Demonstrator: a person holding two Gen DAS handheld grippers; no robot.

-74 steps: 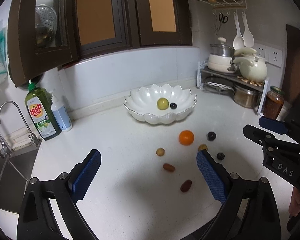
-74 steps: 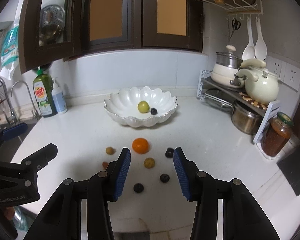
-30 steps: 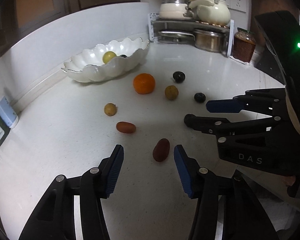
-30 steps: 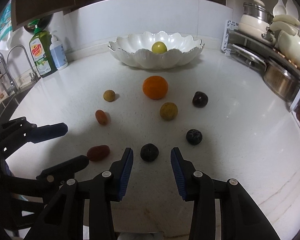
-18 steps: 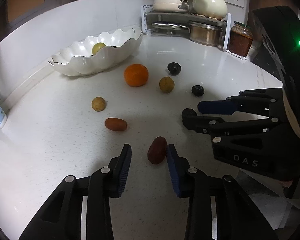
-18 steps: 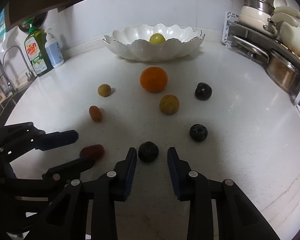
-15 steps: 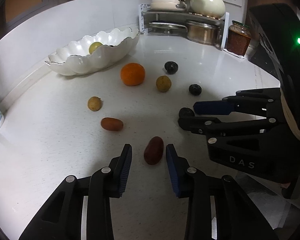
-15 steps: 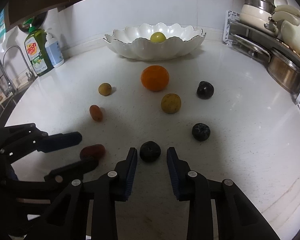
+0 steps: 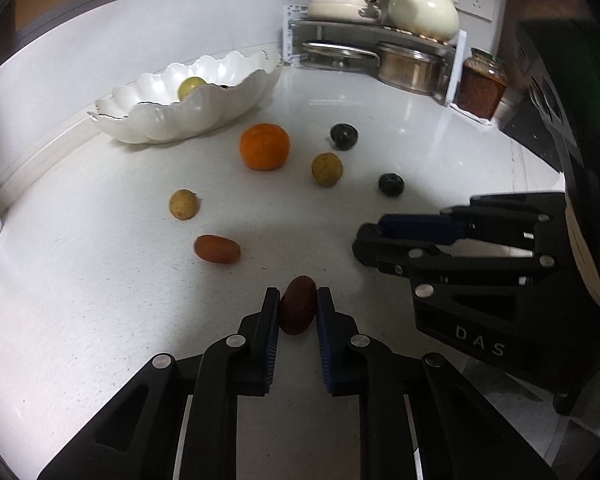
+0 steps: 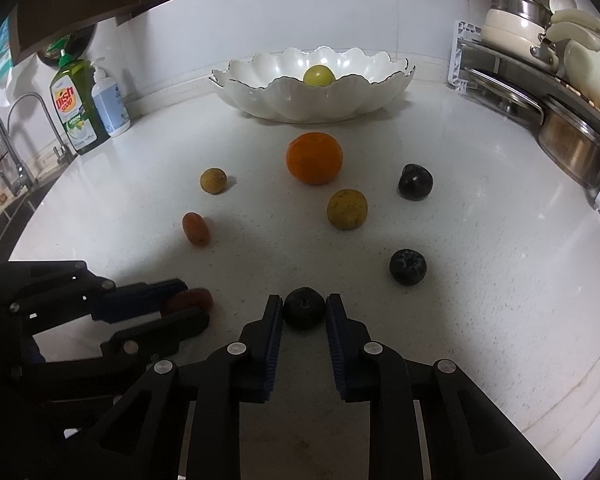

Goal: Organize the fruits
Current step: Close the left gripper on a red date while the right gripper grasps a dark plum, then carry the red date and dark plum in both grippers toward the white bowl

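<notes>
A Kitchen at Home

This is a home kitchen. A white counter (image 10: 480, 240) runs to a sink tap (image 10: 28, 104). Green dish soap (image 10: 74, 102) stands there. Pots (image 9: 410, 66) sit on a rack, and a fruit bowl (image 10: 312, 96) waits by the wall.

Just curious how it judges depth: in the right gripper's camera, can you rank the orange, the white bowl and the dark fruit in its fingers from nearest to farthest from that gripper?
1. Dark fruit: clamped in the right gripper.
2. Orange: mid-counter, straight ahead.
3. White bowl: farthest, by the back wall.
</notes>
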